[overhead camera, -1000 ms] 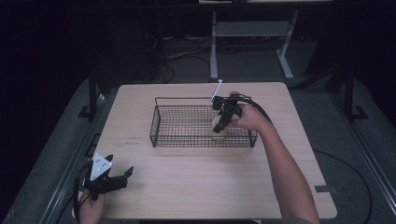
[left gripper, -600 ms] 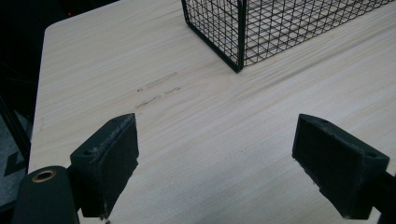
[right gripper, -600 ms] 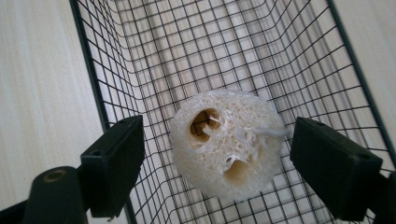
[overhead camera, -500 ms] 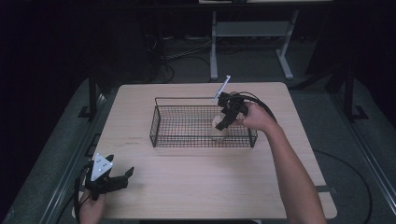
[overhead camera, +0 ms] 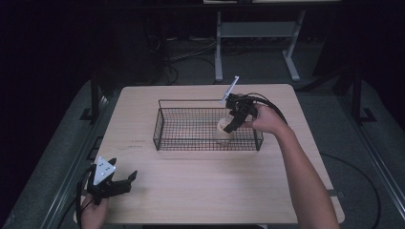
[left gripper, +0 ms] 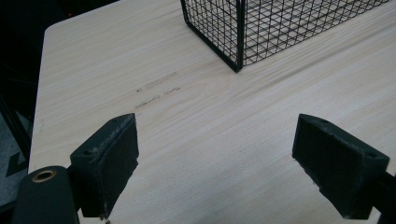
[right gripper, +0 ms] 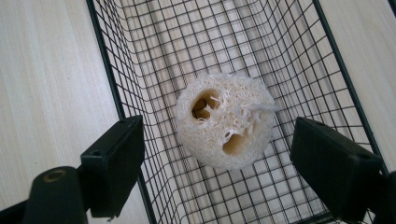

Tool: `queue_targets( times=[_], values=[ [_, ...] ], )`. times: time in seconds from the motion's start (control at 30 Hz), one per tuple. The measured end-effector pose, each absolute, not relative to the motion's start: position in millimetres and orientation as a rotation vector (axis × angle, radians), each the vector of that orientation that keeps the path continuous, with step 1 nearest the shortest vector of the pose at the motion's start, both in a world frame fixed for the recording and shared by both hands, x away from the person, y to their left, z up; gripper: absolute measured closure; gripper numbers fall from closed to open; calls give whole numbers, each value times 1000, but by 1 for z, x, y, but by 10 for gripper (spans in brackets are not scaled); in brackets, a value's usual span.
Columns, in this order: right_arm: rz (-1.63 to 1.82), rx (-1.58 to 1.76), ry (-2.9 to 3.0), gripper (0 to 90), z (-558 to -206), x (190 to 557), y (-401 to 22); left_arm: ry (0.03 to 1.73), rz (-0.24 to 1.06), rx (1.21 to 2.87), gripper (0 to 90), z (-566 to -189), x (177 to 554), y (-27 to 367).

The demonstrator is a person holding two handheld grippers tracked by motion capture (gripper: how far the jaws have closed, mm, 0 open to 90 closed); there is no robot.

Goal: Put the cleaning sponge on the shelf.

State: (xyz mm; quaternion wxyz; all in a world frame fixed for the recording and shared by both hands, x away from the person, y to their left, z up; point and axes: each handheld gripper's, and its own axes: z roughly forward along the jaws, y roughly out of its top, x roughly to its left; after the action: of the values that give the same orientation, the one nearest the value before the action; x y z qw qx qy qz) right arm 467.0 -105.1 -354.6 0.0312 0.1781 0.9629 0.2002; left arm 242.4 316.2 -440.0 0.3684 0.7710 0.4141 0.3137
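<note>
Right gripper (right gripper: 219, 154) jaws just opened wide — sponge (right gripper: 224, 119) sits free between them in basket (right gripper: 116, 93). Left gripper (left gripper: 224, 163) open, empty — well apart.

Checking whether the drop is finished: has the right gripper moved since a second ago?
Yes. The right gripper has lifted slightly toward the wire basket's right end, its jaws just opened, leaving the loofah sponge free on the basket floor.

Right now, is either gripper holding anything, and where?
Nothing held. Right gripper stands open above the loofah in the wire basket, pads clear; its jaws just opened. Left gripper open over bare table.
</note>
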Motion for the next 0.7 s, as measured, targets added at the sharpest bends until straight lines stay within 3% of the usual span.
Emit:
queue_targets(
  times=[0.7],
  values=[
    [617,542,2941,173,-341,452,-123,1061,805,1988,137,-441,243,315]
  ],
)
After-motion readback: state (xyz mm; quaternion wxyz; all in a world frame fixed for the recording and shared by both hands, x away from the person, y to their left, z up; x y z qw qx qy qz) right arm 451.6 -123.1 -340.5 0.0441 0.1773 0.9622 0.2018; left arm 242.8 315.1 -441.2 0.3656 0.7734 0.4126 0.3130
